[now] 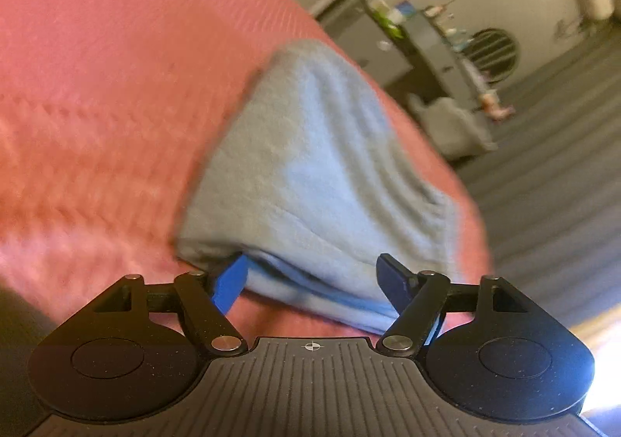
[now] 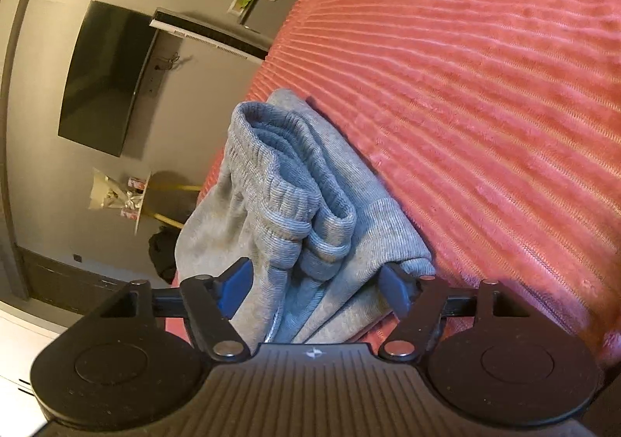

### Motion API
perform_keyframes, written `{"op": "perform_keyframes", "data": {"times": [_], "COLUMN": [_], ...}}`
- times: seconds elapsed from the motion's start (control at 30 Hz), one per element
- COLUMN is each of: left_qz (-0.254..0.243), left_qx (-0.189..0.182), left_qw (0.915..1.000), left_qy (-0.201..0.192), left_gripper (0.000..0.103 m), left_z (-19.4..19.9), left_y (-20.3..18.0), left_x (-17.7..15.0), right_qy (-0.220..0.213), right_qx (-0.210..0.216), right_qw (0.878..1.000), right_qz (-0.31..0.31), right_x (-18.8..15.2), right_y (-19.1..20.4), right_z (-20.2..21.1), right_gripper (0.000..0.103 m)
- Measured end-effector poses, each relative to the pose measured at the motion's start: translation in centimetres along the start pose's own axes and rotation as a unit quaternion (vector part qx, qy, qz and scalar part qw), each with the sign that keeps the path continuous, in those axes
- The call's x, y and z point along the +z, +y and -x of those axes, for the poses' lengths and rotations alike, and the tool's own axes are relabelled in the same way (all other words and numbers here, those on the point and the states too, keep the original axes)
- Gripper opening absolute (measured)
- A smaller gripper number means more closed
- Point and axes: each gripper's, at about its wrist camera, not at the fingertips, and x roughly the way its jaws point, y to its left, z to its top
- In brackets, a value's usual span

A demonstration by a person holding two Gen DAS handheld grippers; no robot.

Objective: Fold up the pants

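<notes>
Grey pants (image 2: 295,204) bundle is seen lying lengthwise ahead betw. both fingers' tips on bed (image 2: 485,87), left gripper (image 1: 316,281) & right gripper (image 2: 316,285) spread wide, nothing clamped.

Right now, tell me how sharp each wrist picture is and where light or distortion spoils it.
Left wrist view: motion blur smears the grey pants and the pink bedspread, and glare washes out the lower right corner. Right wrist view: sharp, the waistband ribbing is crisp; fisheye bends the dark screen and the bedspread's ridges into curves.
</notes>
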Motion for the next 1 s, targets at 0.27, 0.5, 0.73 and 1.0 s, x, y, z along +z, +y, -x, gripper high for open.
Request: {"op": "perform_keyframes", "data": {"times": [0.27, 0.5, 0.73, 1.0], "left_qz": [-0.080, -0.126, -0.124, -0.113], "left_qx": [0.165, 0.202, 0.201, 0.201], "left_qw": [0.9825, 0.9710, 0.9715, 0.9729], "left_qy": [-0.034, -0.023, -0.020, -0.016], "left_gripper": [0.077, 0.077, 0.077, 0.078], "left_z": [-2.2, -3.5, -3.4, -2.8], "left_y": [-1.9, -3.2, -2.7, -2.5], "left_x": [-1.0, -1.4, -1.4, -1.2], "right_qy": [0.003, 0.007, 0.011, 0.009], "right_qx": [-0.010, -0.016, -0.024, -0.046], "right_qw": [0.999, 0.998, 0.997, 0.994], "right_qz": [0.039, 0.058, 0.075, 0.098], "right_x": [-0.3, -0.4, -0.6, -0.6], "right_y": [1.0, 1.4, 2.0, 3.0], "right_z": [0.1, 0.2, 0.2, 0.9], "right_gripper": [0.076, 0.076, 0.076, 0.079]}}
